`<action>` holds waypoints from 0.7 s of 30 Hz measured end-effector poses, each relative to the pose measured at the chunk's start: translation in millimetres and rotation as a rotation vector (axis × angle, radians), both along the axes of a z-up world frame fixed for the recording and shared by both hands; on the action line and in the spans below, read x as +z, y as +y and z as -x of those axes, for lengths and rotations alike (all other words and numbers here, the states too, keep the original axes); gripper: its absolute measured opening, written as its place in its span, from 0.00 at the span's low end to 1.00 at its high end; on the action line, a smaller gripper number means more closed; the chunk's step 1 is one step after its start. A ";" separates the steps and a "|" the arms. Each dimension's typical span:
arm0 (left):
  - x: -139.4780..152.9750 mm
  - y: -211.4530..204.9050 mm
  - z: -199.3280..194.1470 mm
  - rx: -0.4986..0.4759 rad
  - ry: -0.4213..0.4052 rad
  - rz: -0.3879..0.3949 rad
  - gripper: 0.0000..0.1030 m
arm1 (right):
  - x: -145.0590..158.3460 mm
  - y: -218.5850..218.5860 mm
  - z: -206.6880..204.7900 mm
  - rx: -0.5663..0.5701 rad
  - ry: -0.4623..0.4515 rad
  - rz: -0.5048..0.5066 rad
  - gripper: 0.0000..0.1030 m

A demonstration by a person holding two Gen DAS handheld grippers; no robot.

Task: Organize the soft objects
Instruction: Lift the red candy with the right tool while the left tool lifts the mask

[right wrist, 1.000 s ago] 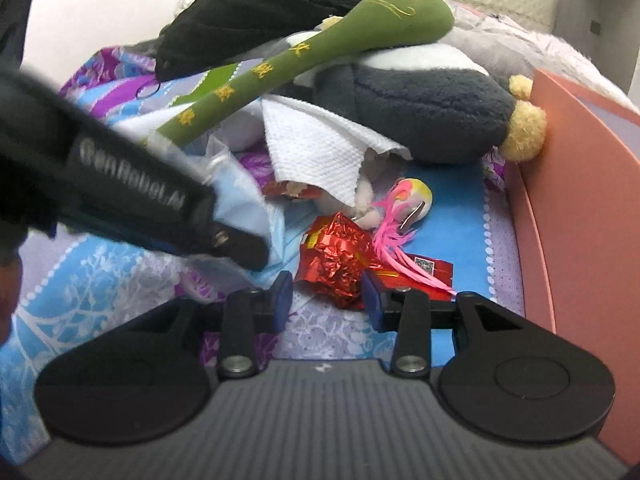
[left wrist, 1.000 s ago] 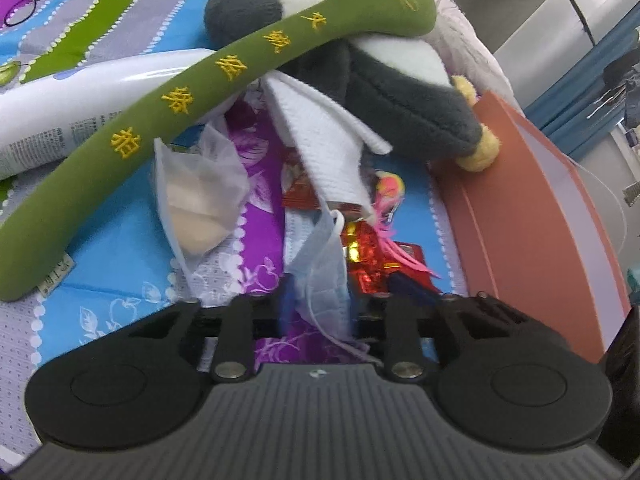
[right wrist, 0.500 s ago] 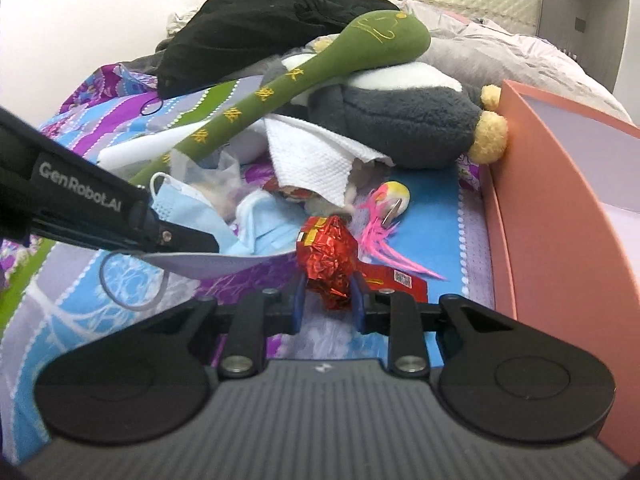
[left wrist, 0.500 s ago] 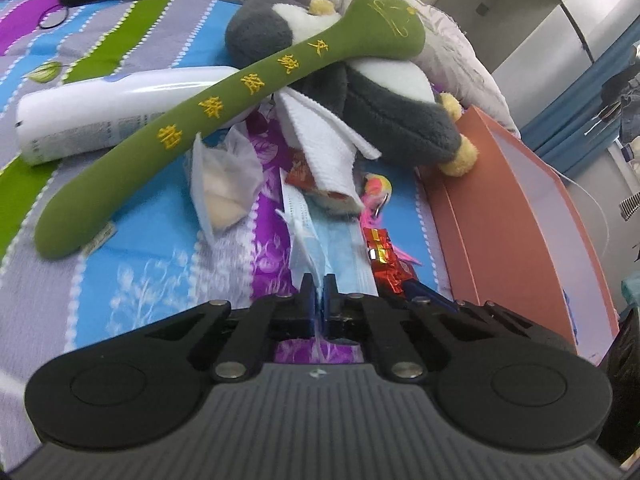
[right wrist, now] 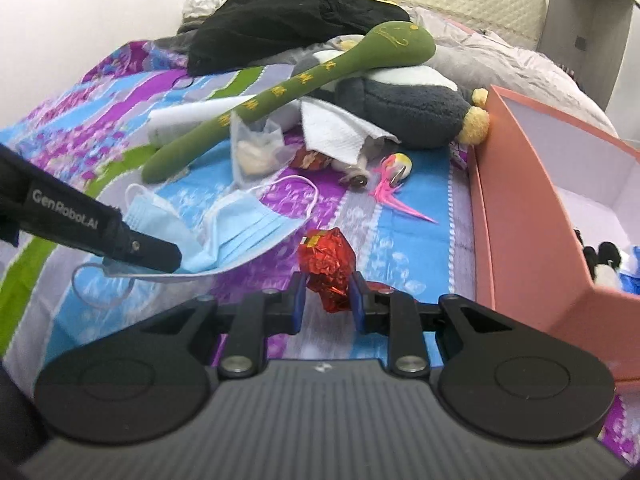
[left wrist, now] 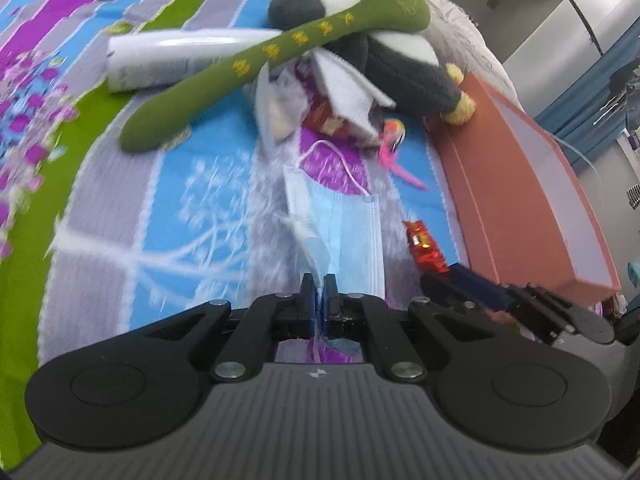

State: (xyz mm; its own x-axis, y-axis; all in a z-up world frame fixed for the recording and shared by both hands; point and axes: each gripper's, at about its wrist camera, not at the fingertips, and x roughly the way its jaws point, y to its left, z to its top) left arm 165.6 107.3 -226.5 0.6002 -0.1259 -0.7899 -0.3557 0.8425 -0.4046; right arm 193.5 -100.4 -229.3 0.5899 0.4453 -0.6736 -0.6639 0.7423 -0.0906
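The left tool [left wrist: 319,294] pinched the blue mask [left wrist: 340,232], its length running away toward the pink box [right wrist: 532,216]. The right tool [right wrist: 327,298] clamped a red foil wrapper [right wrist: 326,266] beside that box, which held dark plush items [right wrist: 600,260].

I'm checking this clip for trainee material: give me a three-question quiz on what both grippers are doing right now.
1. True or false: the left gripper is shut on the blue face mask.
2. What sits between the right gripper fingers? A) pink feather toy B) red foil wrapper C) white cloth
3. Fill in: the orange box lies on the ____ side in the right wrist view.

Key: 1 true; 2 B; 3 right.
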 end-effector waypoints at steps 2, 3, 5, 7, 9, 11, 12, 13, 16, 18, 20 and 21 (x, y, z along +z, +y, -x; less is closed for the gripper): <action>-1.2 -2.5 12.1 -0.009 0.018 0.004 0.04 | 0.9 -3.0 9.8 0.005 -0.004 0.019 0.27; -0.9 -4.0 16.2 -0.016 0.020 0.006 0.04 | 2.0 -5.2 14.2 0.005 0.000 0.020 0.27; -1.5 -7.7 24.2 -0.034 0.033 0.002 0.04 | 3.5 -8.7 22.1 0.004 0.005 0.027 0.27; -3.5 -10.1 31.2 -0.044 0.045 0.001 0.04 | 3.4 -11.9 27.4 0.002 0.006 0.035 0.27; -5.0 -11.4 33.9 -0.060 0.057 0.002 0.05 | -0.1 -14.7 28.6 -0.006 0.035 0.036 0.28; -5.2 -11.7 35.2 -0.066 0.064 0.000 0.05 | -3.6 -17.2 29.0 -0.016 0.065 0.023 0.30; -5.3 -11.4 35.7 -0.070 0.070 -0.001 0.06 | -4.0 -19.0 28.9 -0.020 0.080 0.010 0.30; -5.1 -11.1 36.5 -0.082 0.077 -0.003 0.13 | -4.0 -20.1 30.3 -0.020 0.089 -0.001 0.32; -3.8 -10.4 37.1 -0.126 0.094 -0.014 0.57 | -3.0 -22.5 30.6 -0.017 0.119 -0.031 0.36; 2.3 -6.9 43.5 -0.121 0.072 -0.051 0.64 | -2.6 -23.6 30.2 -0.016 0.135 -0.046 0.36; 6.1 -1.3 46.1 -0.123 0.068 -0.065 0.66 | -1.7 -24.6 31.2 -0.017 0.134 -0.054 0.41; 8.0 2.5 47.5 -0.121 0.065 -0.064 0.66 | -1.4 -25.2 31.6 -0.024 0.130 -0.060 0.44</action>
